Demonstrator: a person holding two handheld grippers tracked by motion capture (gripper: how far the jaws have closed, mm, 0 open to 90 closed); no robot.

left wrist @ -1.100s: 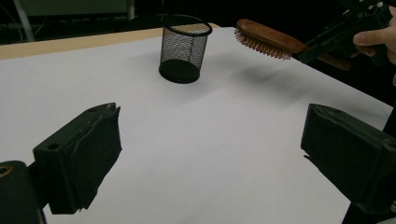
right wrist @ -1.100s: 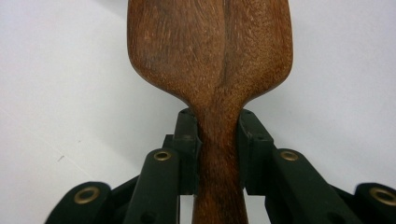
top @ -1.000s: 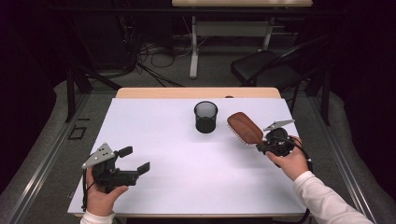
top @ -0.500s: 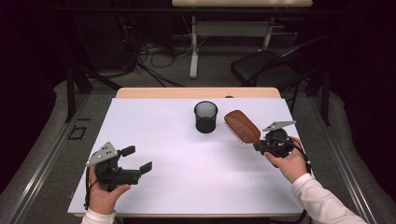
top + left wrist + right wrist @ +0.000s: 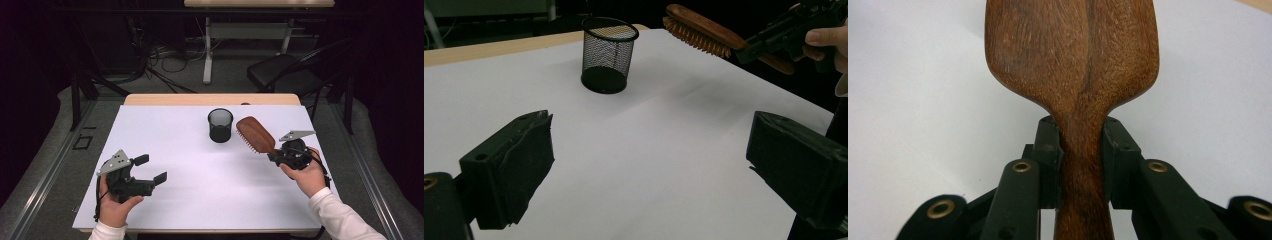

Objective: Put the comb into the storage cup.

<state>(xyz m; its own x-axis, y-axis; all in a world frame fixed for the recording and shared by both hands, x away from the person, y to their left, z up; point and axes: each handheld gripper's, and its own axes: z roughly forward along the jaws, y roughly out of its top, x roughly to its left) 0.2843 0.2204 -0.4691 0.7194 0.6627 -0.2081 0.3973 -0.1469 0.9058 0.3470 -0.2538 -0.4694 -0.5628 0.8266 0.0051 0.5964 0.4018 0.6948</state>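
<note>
A brown wooden hairbrush (image 5: 255, 134) hangs above the white table sheet (image 5: 200, 195), bristles down. My right gripper (image 5: 274, 156) is shut on its handle. In the right gripper view the jaws clamp the handle of the brush (image 5: 1073, 60) from both sides. A black mesh cup (image 5: 220, 125) stands upright just left of the brush head. My left gripper (image 5: 151, 169) is held open at the front left with nothing between its jaws. The left gripper view shows the cup (image 5: 609, 55) ahead and the brush (image 5: 704, 32) held by the other gripper (image 5: 749, 52).
The table's bare wooden edge (image 5: 210, 99) runs along the back. A dark chair (image 5: 280, 75) and floor cables lie beyond it. White sheet stretches between the two grippers.
The brush has edged slightly left toward the cup. The left gripper has kept still.
</note>
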